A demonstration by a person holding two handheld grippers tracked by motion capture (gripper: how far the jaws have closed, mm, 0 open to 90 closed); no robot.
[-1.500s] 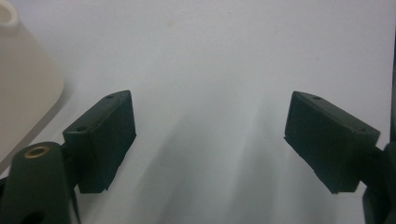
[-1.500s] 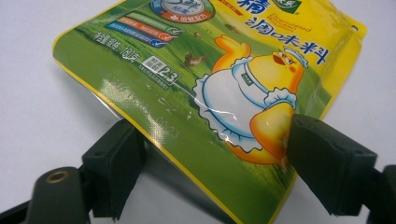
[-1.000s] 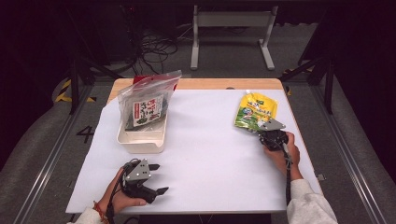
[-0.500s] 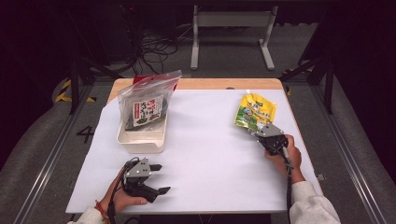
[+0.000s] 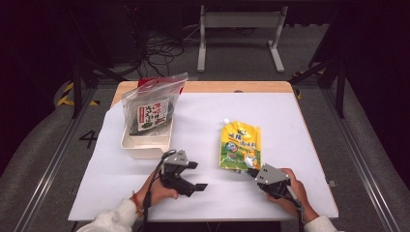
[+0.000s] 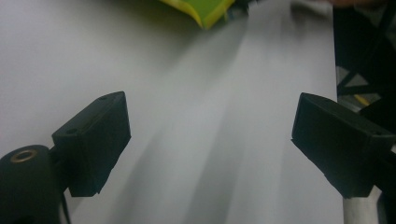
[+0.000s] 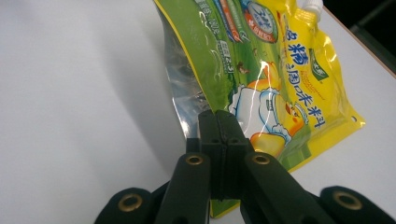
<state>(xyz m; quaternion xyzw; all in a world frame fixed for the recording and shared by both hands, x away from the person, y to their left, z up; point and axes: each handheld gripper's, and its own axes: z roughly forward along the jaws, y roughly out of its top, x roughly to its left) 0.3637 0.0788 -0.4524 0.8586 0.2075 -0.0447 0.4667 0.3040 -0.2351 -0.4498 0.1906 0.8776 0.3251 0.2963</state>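
Both grippers [image 5: 191,176] [image 5: 252,170] low, pouch [image 5: 240,145] pinched.

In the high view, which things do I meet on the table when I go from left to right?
Clear plastic bag of dark seaweed in the white rectangular tray → left gripper → yellow-green spouted pouch → right gripper.

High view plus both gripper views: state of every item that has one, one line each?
yellow pouch: lying on the table, bottom edge pinched, cap on.
right gripper: shut on yellow pouch.
left gripper: open, nothing between its fingers.
white tray: upright on the table, holding a bag.
clear zip bag: leaning up out of the white tray, dark packet inside; seal cannot be judged.
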